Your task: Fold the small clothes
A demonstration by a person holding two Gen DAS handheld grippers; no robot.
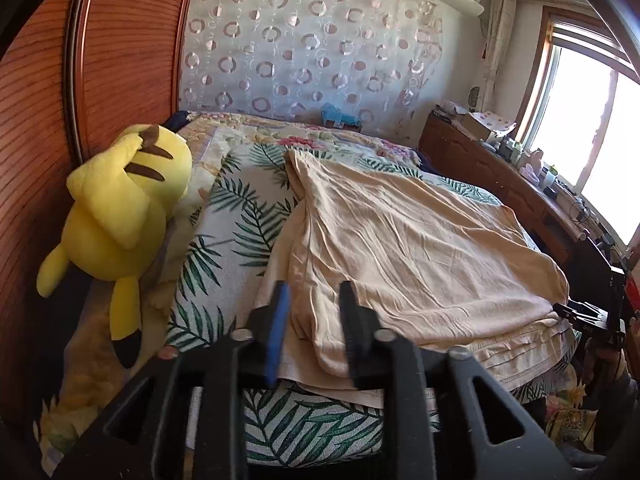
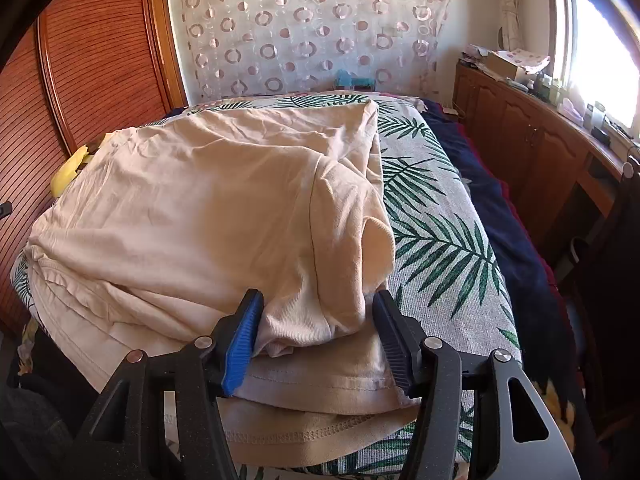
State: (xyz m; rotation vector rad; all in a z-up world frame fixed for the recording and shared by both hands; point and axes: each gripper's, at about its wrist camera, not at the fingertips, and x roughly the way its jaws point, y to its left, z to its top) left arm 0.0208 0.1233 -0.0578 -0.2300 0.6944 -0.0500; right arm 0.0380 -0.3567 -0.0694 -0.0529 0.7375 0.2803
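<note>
A beige garment [image 1: 420, 240] lies folded in layers on the leaf-print bed cover [image 1: 236, 216], with its hems stacked at the near edge. My left gripper [image 1: 315, 286] hovers over the garment's near left corner; a loose fold lies between its fingers, and the pads do not pinch it. In the right wrist view the same garment [image 2: 208, 200] fills the bed. My right gripper [image 2: 318, 295] straddles a bunched ribbed fold [image 2: 304, 320]; its jaws stand wide, and a dark gap shows beside the right finger [image 2: 394, 336]. The right gripper [image 1: 588, 316] also shows at the bed's right edge.
A yellow plush toy [image 1: 120, 208] leans against the wooden wardrobe [image 1: 36, 120] left of the bed. A dark blue blanket [image 2: 492, 200] lies along the bed's right side. A cluttered wooden cabinet [image 2: 532, 128] runs under the window [image 1: 592, 128]. A curtain with rings [image 2: 312, 28] hangs behind.
</note>
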